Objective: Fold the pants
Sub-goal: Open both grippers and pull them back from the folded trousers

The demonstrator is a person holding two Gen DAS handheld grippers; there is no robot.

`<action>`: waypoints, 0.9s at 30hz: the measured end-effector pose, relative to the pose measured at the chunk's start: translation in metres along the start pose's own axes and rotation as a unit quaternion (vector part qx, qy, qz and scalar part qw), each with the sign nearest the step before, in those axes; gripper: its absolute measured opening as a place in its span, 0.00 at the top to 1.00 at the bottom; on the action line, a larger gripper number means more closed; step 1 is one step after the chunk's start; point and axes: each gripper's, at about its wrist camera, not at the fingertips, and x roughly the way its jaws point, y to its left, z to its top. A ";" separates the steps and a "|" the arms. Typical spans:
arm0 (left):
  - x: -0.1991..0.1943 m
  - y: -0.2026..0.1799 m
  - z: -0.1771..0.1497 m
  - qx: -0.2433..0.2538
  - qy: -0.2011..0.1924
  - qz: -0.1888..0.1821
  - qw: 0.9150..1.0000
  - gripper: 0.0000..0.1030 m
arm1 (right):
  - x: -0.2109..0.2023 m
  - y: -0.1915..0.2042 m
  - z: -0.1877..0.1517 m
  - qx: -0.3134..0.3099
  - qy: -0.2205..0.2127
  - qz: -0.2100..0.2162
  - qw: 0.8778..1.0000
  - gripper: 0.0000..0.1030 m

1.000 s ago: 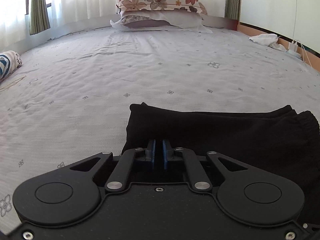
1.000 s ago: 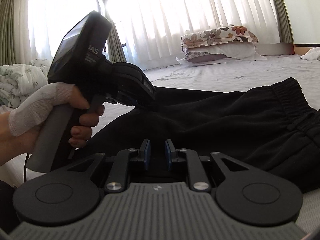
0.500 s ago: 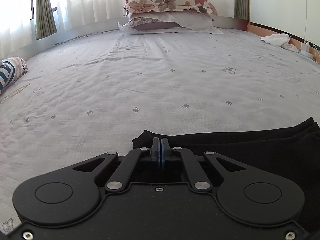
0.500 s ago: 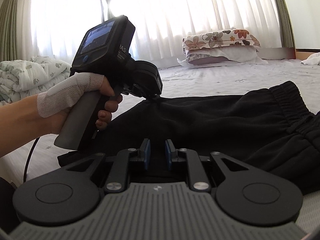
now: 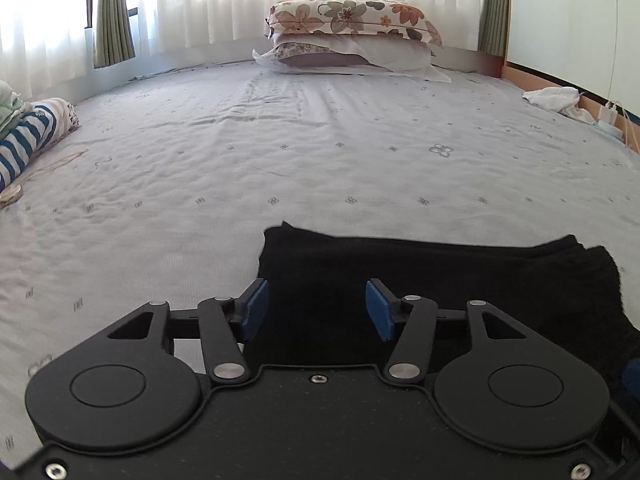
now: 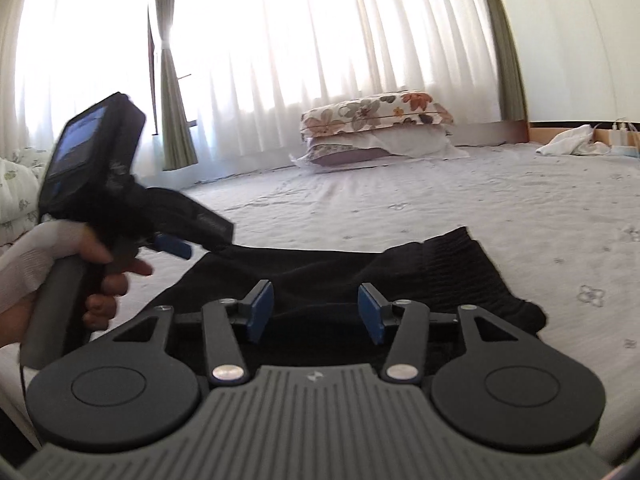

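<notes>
Both jaws gape wide, empty: left gripper (image 5: 316, 306) over the pants' (image 5: 440, 280) left edge, right gripper (image 6: 316, 306) above the folded middle; bare bedsheet (image 5: 280, 160) lies ahead.

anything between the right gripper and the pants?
Nothing visible. The right gripper is open with the black pants lying directly ahead on the bed. The left gripper sits off at the pants' left edge, out of the path.

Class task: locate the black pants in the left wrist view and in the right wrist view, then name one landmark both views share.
Left wrist view: black pants at lower centre-right, beyond the open left gripper.
Right wrist view: black pants at lower centre, beyond the open right gripper.
Shared landmark: floral pillow by the curtains.
</notes>
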 end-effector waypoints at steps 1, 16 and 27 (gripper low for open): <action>-0.009 -0.002 -0.008 -0.003 0.000 -0.001 1.000 0.43 | -0.003 -0.004 0.001 0.001 0.000 -0.012 1.000 0.33; -0.104 -0.035 -0.096 -0.019 -0.001 0.017 1.000 0.17 | -0.049 -0.031 -0.011 0.013 0.033 -0.084 0.996 0.15; -0.131 -0.045 -0.123 -0.021 -0.004 0.038 0.999 0.08 | -0.052 -0.026 -0.024 0.001 0.069 -0.087 0.994 0.09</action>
